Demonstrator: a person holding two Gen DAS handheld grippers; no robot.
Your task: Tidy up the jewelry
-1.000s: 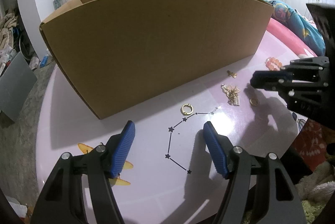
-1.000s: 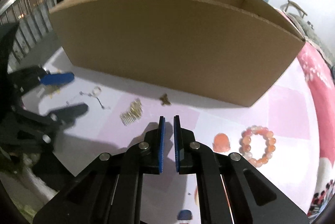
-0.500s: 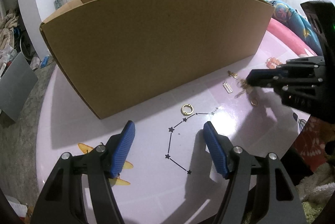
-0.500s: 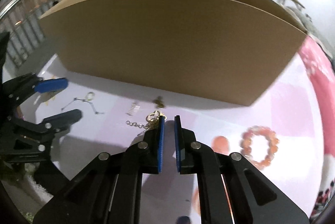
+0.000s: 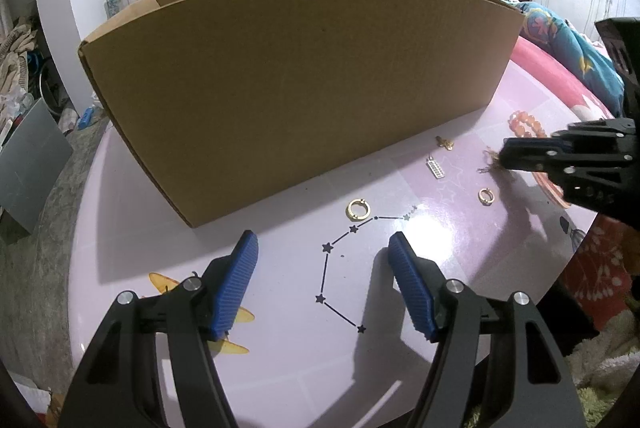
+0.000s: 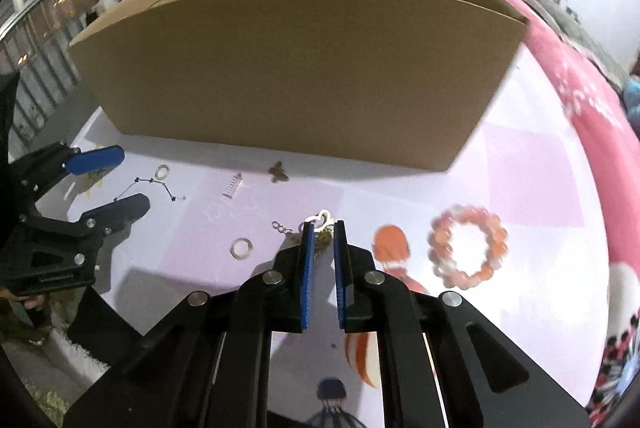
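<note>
**Right tool clamps a gold chain cluster above the tabletop**

The right tool [image 6: 320,228] has its blue pads nearly together, pinching a small tangle of gold chain [image 6: 322,232] at the tips; a pale heart-shaped link pokes out just beyond them. In the left wrist view the same chain [image 5: 491,163] dangles from the tool's tip, apart from the pink tabletop [image 5: 280,348]. The left tool [image 5: 322,256] hovers with its pads spread wide and nothing between them, low over a printed line of stars.

Loose pieces lie around on the tabletop: a gold ring [image 5: 357,208] just beyond the left tool, a smaller gold ring [image 5: 485,195] to its right, a silver ladder-shaped charm [image 5: 435,167], and a small bronze-coloured charm [image 5: 445,143] near the box. To the right of the clamped chain sits an orange bead bracelet [image 6: 467,246], blurred. A large open cardboard box [image 5: 296,83] stands along the far side of the tabletop.
</note>
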